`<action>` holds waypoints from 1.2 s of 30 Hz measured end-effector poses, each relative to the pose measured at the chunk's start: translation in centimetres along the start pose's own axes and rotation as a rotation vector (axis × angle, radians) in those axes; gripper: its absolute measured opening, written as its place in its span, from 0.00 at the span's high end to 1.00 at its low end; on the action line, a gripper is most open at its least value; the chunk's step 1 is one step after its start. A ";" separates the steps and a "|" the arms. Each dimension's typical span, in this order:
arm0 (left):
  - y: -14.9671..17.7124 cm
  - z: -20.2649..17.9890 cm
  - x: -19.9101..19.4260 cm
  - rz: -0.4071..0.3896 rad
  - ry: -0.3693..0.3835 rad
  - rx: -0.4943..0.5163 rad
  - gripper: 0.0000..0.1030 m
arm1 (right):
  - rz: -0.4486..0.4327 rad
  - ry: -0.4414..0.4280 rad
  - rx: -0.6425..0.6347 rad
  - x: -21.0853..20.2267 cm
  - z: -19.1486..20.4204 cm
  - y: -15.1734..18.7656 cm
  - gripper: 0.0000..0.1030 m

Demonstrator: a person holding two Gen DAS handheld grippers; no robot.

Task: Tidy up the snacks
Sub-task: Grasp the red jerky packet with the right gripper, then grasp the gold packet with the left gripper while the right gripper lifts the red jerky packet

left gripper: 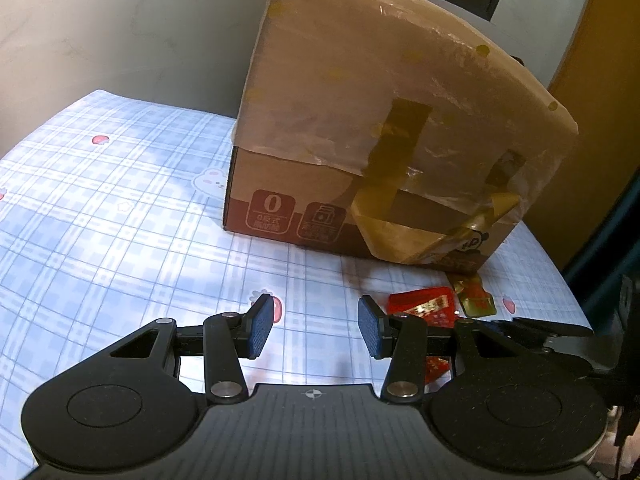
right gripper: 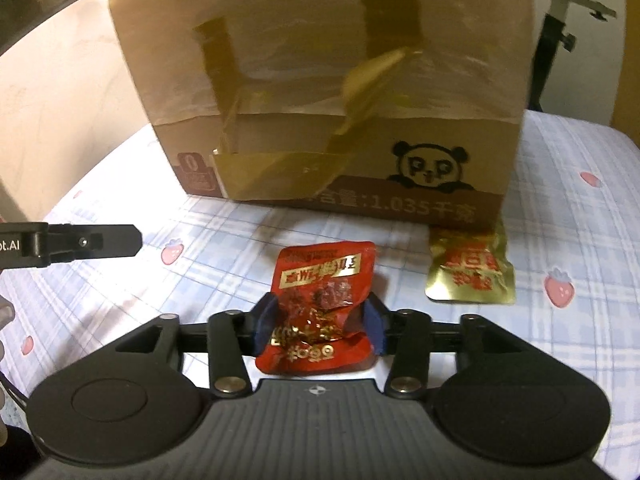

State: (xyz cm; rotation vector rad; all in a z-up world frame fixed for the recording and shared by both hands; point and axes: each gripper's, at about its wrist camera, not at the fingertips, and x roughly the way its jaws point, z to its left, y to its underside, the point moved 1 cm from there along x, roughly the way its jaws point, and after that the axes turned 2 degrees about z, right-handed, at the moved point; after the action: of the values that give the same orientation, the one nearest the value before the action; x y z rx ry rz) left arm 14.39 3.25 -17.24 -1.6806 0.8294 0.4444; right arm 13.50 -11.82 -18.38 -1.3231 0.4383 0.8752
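Observation:
A red snack packet (right gripper: 320,304) lies between the pads of my right gripper (right gripper: 320,326), which press in on its sides and crumple it. It also shows in the left wrist view (left gripper: 424,306). A gold snack packet (right gripper: 470,272) lies flat to its right, at the foot of a taped cardboard box (right gripper: 328,80) with its flap up; it also shows in the left wrist view (left gripper: 474,294). My left gripper (left gripper: 316,326) is open and empty above the cloth, left of the red packet, facing the box (left gripper: 380,120).
The table is covered with a blue checked cloth (left gripper: 100,208) printed with strawberries. The left gripper's finger (right gripper: 80,242) shows at the left of the right wrist view. A wall lies behind the table, and a stand (right gripper: 556,32) rises to the right of the box.

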 end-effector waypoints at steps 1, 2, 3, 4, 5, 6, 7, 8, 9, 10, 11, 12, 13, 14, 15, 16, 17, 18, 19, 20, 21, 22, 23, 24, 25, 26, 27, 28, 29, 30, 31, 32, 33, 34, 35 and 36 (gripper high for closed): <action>0.0 0.0 0.0 0.000 -0.002 -0.001 0.53 | -0.002 0.004 -0.009 0.2 0.2 -0.1 0.50; 0.0 0.0 0.0 0.001 -0.003 -0.002 0.53 | -0.005 0.011 -0.021 0.4 0.3 -0.1 0.50; 0.0 0.0 -0.1 0.001 -0.005 -0.004 0.53 | -0.008 0.018 -0.036 0.6 0.5 -0.2 0.49; 0.0 0.1 -0.1 0.002 -0.007 -0.005 0.53 | -0.008 0.024 -0.055 0.8 0.6 -0.2 0.47; -0.1 0.1 -0.1 0.002 -0.008 -0.007 0.53 | -0.008 0.031 -0.077 0.9 0.9 -0.2 0.46; -0.1 0.3 -0.2 0.004 -0.008 -0.009 0.53 | -0.007 0.038 -0.095 1.0 1.0 -0.1 0.46; -0.1 0.2 -0.2 0.005 -0.009 -0.010 0.53 | -0.008 0.044 -0.117 1.1 1.3 0.1 0.46; -0.1 0.3 -0.1 0.006 -0.009 -0.010 0.53 | -0.009 0.046 -0.129 1.1 1.3 0.2 0.46; -0.2 0.3 -0.1 0.007 -0.009 -0.007 0.53 | -0.010 0.044 -0.135 0.9 1.3 0.4 0.46; -0.2 0.2 0.0 0.008 -0.010 -0.005 0.53 | -0.011 0.045 -0.145 0.8 1.3 0.5 0.48; -0.2 0.1 0.0 0.009 -0.010 -0.003 0.53 | -0.014 0.047 -0.154 0.8 1.4 0.7 0.49; -0.3 0.0 0.0 0.010 -0.009 0.000 0.53 | -0.017 0.047 -0.164 0.6 1.4 0.9 0.50; -0.3 -0.1 0.1 0.011 -0.009 0.003 0.53 | -0.020 0.044 -0.172 0.4 1.3 1.2 0.50; -0.3 -0.3 0.2 0.013 -0.008 0.005 0.53 | -0.025 0.043 -0.179 0.2 1.3 1.4 0.50; -0.3 -0.4 0.3 0.015 -0.007 0.009 0.53 | -0.031 0.044 -0.187 0.2 1.4 1.7 0.50; -0.3 -0.5 0.4 0.019 -0.007 0.013 0.53 | -0.038 0.044 -0.192 0.1 1.4 1.8 0.50; -0.2 -0.7 0.6 0.024 -0.010 0.018 0.53 | -0.041 0.042 -0.192 0.1 1.4 1.8 0.50; -0.2 -0.8 0.7 0.027 -0.013 0.024 0.53 | -0.042 0.043 -0.193 0.2 1.4 1.8 0.50; -0.2 -0.8 0.7 0.029 -0.013 0.028 0.53 | -0.044 0.044 -0.198 0.2 1.5 1.8 0.50; -0.1 -0.9 0.8 0.031 -0.014 0.029 0.53 | -0.048 0.043 -0.199 0.3 1.5 1.9 0.49; -0.1 -1.0 0.8 0.033 -0.015 0.030 0.53 | -0.052 0.042 -0.201 0.3 1.5 1.9 0.49; -0.1 -1.0 0.8 0.033 -0.017 0.031 0.53 | -0.056 0.042 -0.206 0.4 1.5 1.9 0.49; -0.1 -1.0 0.8 0.032 -0.020 0.031 0.53 | -0.059 0.040 -0.209 0.4 1.4 1.8 0.49; -0.1 -0.9 0.6 0.031 -0.021 0.030 0.53 | -0.059 0.037 -0.211 0.4 1.4 1.8 0.50; -0.1 -0.8 0.6 0.031 -0.022 0.028 0.53 | -0.059 0.031 -0.215 0.4 1.4 1.8 0.53; -0.1 -0.8 0.5 0.030 -0.024 0.026 0.53 | -0.061 0.030 -0.216 0.3 1.4 1.8 0.58; -0.2 -0.8 0.5 0.029 -0.026 0.024 0.53 | -0.065 0.017 -0.208 0.1 1.3 1.8 0.63; -0.2 -0.7 0.5 0.028 -0.028 0.022 0.53 | -0.071 -0.001 -0.194 -0.1 1.1 1.8 0.65; -0.2 -0.7 0.4 0.028 -0.029 0.021 0.53 | -0.080 -0.011 -0.183 -0.5 0.9 1.8 0.67; -0.3 -0.7 0.4 0.029 -0.029 0.020 0.53 | -0.097 -0.012 -0.169 -1.0 0.7 1.9 0.79; -0.3 -0.8 0.4 0.030 -0.026 0.021 0.53 | -0.116 -0.020 -0.150 -1.6 0.3 2.0 0.84; -0.3 -1.0 0.5 0.032 -0.022 0.025 0.53 | -0.126 -0.021 -0.134 -2.0 0.1 2.0 0.86; -0.4 -1.1 0.6 0.036 -0.015 0.031 0.53 | -0.136 -0.017 -0.118 -2.5 -0.3 2.0 0.86; -0.5 -1.5 0.7 0.040 -0.007 0.038 0.53 | -0.144 -0.014 -0.097 -3.1 -1.0 2.1 0.86; -0.5 -1.8 0.9 0.042 0.003 0.045 0.53 | -0.151 -0.014 -0.074 -3.6 -1.6 2.2 0.86; -0.7 -2.2 1.0 0.044 0.019 0.053 0.53 | -0.159 -0.012 -0.053 -4.0 -2.3 2.2 0.86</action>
State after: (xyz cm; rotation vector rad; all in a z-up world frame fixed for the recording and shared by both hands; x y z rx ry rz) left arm 15.29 0.89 -16.85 -1.6225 0.8861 0.4339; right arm 9.77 -15.20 -17.39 -1.3806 0.2977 0.7659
